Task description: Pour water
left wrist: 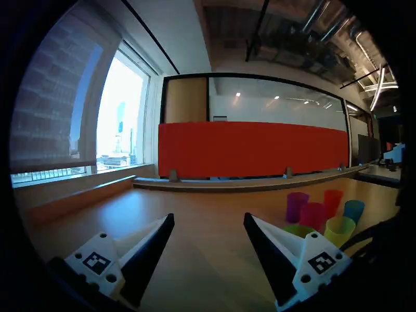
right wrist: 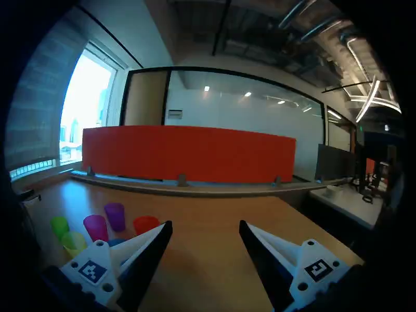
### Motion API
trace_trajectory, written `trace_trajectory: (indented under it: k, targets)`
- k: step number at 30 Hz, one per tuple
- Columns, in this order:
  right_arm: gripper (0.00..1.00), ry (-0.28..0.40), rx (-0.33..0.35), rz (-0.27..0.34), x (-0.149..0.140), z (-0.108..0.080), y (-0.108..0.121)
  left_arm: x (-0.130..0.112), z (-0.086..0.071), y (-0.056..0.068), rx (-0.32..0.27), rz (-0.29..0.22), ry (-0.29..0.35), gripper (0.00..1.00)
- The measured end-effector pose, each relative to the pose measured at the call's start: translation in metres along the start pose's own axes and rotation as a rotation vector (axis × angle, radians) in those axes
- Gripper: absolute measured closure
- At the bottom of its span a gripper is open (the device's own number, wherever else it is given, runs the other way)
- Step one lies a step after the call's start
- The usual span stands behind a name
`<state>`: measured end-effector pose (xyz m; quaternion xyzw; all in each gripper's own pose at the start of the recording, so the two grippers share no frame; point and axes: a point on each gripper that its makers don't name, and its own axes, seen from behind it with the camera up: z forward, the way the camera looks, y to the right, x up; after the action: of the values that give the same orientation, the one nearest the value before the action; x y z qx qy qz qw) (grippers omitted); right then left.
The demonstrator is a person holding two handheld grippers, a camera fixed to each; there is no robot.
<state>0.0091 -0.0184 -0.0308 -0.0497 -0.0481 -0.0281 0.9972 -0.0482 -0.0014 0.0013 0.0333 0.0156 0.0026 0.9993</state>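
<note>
1. Looking along the left gripper [left wrist: 208, 218] toward the red partition [left wrist: 252, 150] in the left gripper view; hovers over the wooden table [left wrist: 208, 197] on the near side of that partition.
2. Holds both fingers spread wide, gripping nothing, with bare tabletop between them.
3. Places a bright window [left wrist: 122, 122] left of the partition.
4. Groups the cups upright and close together in front of the partition's right end, just beyond the right-hand finger. Reading left to right:
   - purple cup [left wrist: 296, 205]
   - green cup [left wrist: 299, 230], partly hidden behind that finger
   - magenta cup [left wrist: 312, 216]
   - red cup [left wrist: 333, 202]
   - yellow-green cup [left wrist: 339, 230]
   - blue cup [left wrist: 354, 210]
5. Cannot tell whether any cup holds water.
6. Shows a dark screen [left wrist: 368, 148] right of the partition.
7. Points the right gripper [right wrist: 205, 224] at the same partition [right wrist: 187, 153] in the right gripper view, above the table [right wrist: 208, 208]. Fingers again set well apart, clamping nothing.
8. Puts the window [right wrist: 83, 109] left of the partition.
9. Finds the cups in front of the partition's left end. Reading left to right:
   - green cup [right wrist: 59, 226]
   - yellow-green cup [right wrist: 74, 242]
   - magenta cup [right wrist: 95, 227]
   - purple cup [right wrist: 115, 216]
   - blue cup [right wrist: 115, 242], mostly behind the left-hand finger
   - red cup [right wrist: 145, 223]
10. Shows the dark screen [right wrist: 335, 162] right of the partition.
</note>
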Motion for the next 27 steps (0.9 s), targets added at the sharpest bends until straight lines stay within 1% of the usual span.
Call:
trace_trajectory:
  k: [6, 15, 21, 27]
  targets:
    - [0.01, 0.006, 0.005, 0.016, 0.003, -0.001, -0.001, -0.001, 0.000, 0.001, -0.005, 0.001, 0.000, 0.01]
    - [0.01, 0.015, 0.004, 0.002, 0.005, -0.004, 0.000, -0.002, 0.001, 0.003, -0.008, 0.002, -0.002, 0.01]
    - [0.01, 0.029, 0.011, 0.007, 0.006, -0.008, 0.004, -0.002, 0.000, 0.002, -0.008, 0.001, -0.003, 0.01]
    - [0.01, 0.058, 0.024, 0.016, 0.014, -0.009, 0.004, -0.003, -0.001, 0.002, -0.008, 0.002, -0.003, 0.01]
